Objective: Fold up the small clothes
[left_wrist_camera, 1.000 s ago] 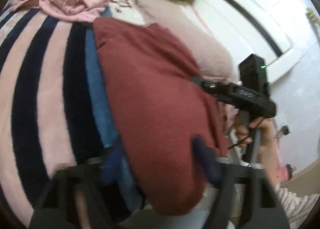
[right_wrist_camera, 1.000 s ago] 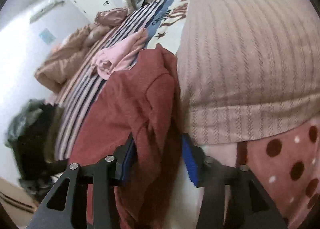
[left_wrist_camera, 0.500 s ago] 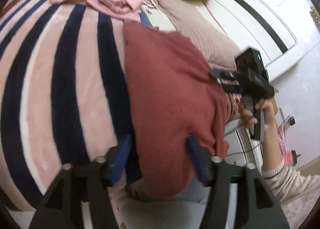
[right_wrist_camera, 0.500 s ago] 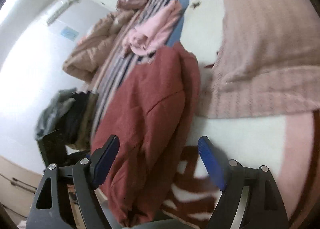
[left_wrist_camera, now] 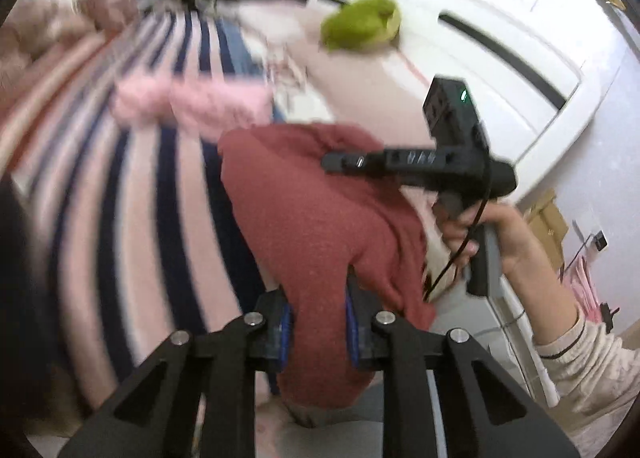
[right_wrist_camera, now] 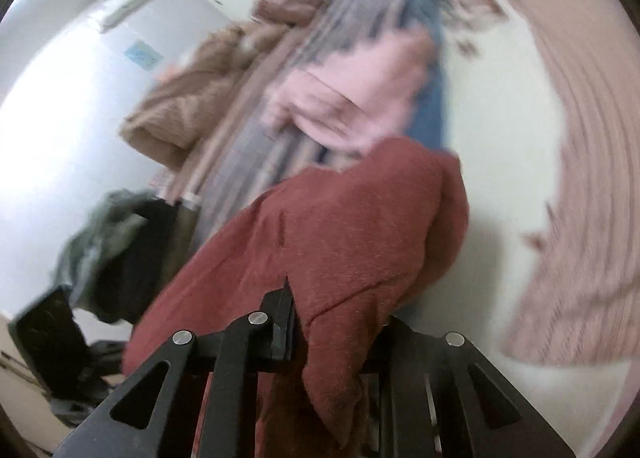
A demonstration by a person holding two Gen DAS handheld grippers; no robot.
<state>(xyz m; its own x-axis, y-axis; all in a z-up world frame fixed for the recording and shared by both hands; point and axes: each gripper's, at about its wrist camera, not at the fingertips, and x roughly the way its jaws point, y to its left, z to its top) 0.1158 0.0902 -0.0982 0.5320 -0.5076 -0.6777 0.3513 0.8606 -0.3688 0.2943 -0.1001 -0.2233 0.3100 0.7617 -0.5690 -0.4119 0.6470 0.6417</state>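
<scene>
A dark red knit garment [left_wrist_camera: 304, 214] lies on the striped bed at its near edge. My left gripper [left_wrist_camera: 318, 324] is shut on its near hem, the cloth bunched between the blue pads. My right gripper [right_wrist_camera: 332, 322] is shut on another edge of the same red garment [right_wrist_camera: 344, 226], which drapes over its fingers. The right gripper's body [left_wrist_camera: 424, 162] also shows in the left wrist view, held by a hand at the garment's right side. A pink garment [left_wrist_camera: 192, 104] lies crumpled farther back on the bed; it also shows in the right wrist view [right_wrist_camera: 352, 98].
A pink, navy and white striped blanket [left_wrist_camera: 120, 198] covers the bed. A ribbed pink pillow [right_wrist_camera: 588, 178] lies to the right, a green plush [left_wrist_camera: 360, 24] beyond it. A white headboard [left_wrist_camera: 500, 38] stands at the right. A beige quilt [right_wrist_camera: 188, 98] and dark clothes on a chair [right_wrist_camera: 112, 254] are at left.
Both grippers were open around the red garment's edges half a second ago; now both have closed on it. Both views have tilted up and blurred with motion.
</scene>
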